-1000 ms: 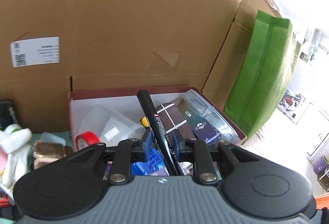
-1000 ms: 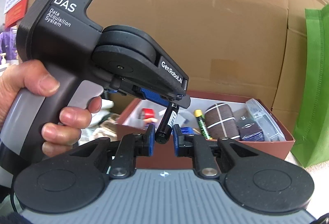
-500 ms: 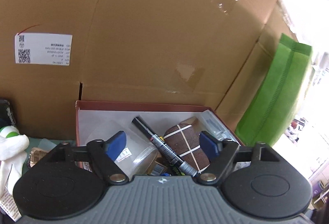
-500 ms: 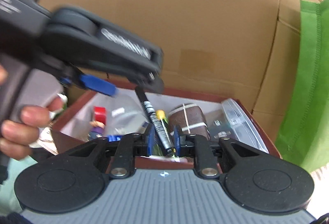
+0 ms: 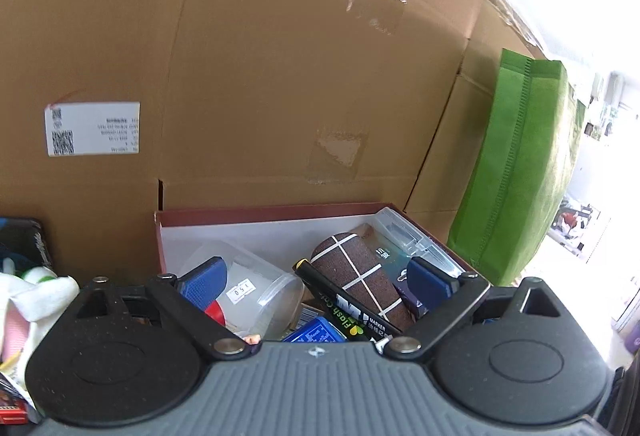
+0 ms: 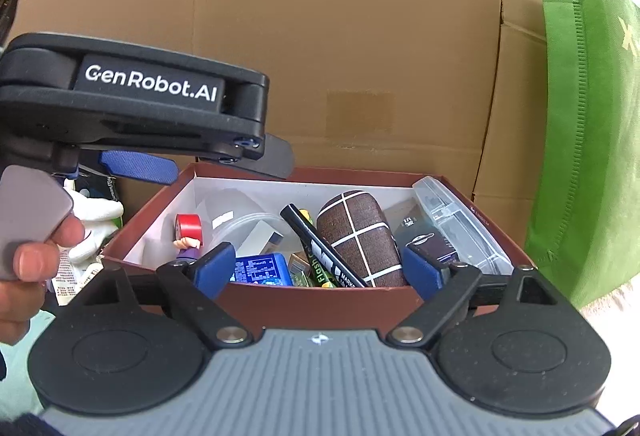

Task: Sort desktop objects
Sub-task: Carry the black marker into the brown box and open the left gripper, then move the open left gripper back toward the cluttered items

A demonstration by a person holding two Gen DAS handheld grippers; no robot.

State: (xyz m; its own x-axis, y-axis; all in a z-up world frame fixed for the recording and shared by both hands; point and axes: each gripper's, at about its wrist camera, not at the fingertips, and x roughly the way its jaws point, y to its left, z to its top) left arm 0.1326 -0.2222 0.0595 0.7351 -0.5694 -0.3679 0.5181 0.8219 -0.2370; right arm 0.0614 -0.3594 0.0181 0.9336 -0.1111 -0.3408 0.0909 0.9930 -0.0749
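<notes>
Right wrist view: marker [image 6: 320, 250] aslant in box [image 6: 320, 306], cap far-left; both tools opening, empty.

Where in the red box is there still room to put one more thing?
The barest patch in the red box is the back left corner, between the white wall, the red tape roll and the clear tub. The middle and right are crowded: black marker, brown checked roll, blue box, clear case.

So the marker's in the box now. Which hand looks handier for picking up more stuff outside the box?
Probably the left gripper: its jaws are opening and empty, and the loose white toy lies on its side. The right gripper is empty too, but faces the box.
</notes>
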